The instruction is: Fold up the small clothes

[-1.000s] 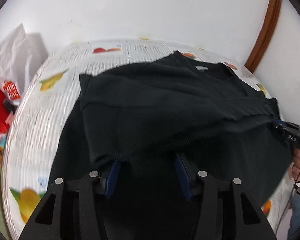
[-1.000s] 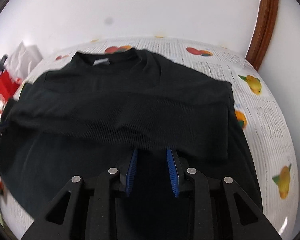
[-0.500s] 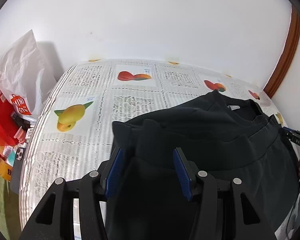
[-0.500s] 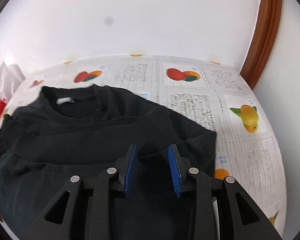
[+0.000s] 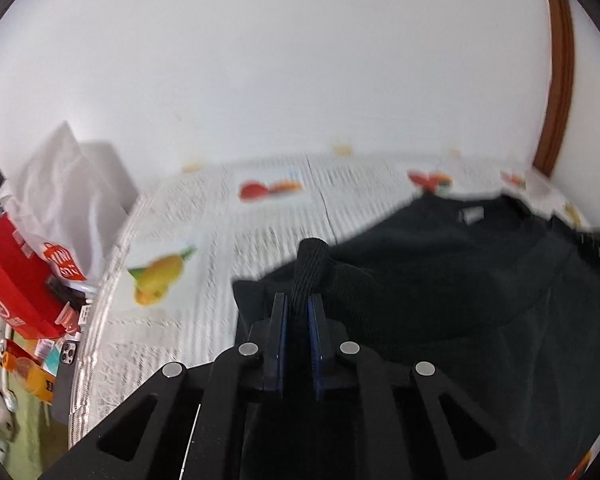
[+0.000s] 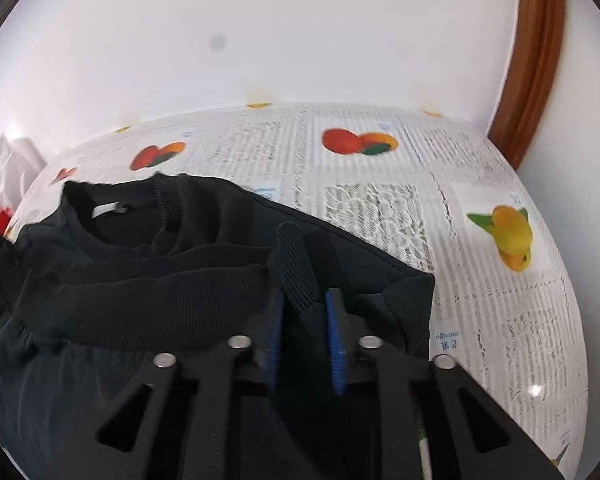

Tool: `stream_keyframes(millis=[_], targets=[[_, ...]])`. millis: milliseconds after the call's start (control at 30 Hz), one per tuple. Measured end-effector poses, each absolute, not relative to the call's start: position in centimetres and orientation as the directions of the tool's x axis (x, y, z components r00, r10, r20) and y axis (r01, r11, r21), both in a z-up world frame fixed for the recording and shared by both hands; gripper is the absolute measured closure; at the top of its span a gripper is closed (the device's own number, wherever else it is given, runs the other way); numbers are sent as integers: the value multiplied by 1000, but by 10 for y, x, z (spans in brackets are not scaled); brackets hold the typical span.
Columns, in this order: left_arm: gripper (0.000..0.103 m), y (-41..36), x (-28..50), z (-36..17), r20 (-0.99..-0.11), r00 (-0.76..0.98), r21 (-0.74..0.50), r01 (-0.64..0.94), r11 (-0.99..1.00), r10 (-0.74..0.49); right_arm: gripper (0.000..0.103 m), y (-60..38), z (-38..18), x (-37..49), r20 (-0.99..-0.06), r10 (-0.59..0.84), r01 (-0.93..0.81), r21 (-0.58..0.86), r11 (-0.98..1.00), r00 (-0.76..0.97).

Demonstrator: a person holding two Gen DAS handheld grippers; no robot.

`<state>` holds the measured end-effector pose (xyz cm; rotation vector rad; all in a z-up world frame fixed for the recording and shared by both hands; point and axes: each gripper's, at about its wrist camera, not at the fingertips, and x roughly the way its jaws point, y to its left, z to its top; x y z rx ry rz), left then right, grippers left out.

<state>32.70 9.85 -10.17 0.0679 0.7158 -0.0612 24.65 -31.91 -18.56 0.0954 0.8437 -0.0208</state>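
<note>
Clutter off the left edge: a white plastic bag, a red box and a dark phone sit beside the table's left edge; other small packets there are too blurred to name.
Table: a surface covered with a newspaper-print cloth showing fruit pictures (a yellow mango with a green leaf, red and orange fruit); it meets a white wall at the far edge.
Black shirt: a black shirt lies on the table with its lower ribbed hem folded up toward the collar; the neck opening with a small white label faces the far edge. In the right view it covers the near left part of the table.
Left gripper: the left gripper is over the shirt's left edge, its blue-padded jaws pressed close on a raised ridge of ribbed black fabric that stands up between them. This view is blurred.
Right gripper: the right gripper is over the shirt's right edge near its corner; a strip of ribbed hem rises between the blue pads. The strip lies against the left pad, with a gap to the right one, so whether it is truly pinched is unclear.
Wood trim: a curved brown wooden frame runs up the wall beyond the far right corner.
</note>
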Motion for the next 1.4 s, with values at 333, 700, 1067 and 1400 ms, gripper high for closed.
stream_keyframes(millis=[333,700,1067,1400], targets=[[93,98,364,-132,-728,686,9,18,1000,-6,90,-340,-193,249,-742,20,97,114,989,670],[70,108,339,-123,-776,629,-35,28,999,-45,56,-349,-187,203,-745,-41,161,90,983,665],[55,161,265,-154,-813,551,-199,42,979,-188,49,-354,-217,168,-832,42,142,145,979,553],[94,136,266,-154,-792,586,-177,50,983,-172,91,-365,-198,187,-796,71,49,126,991,601]])
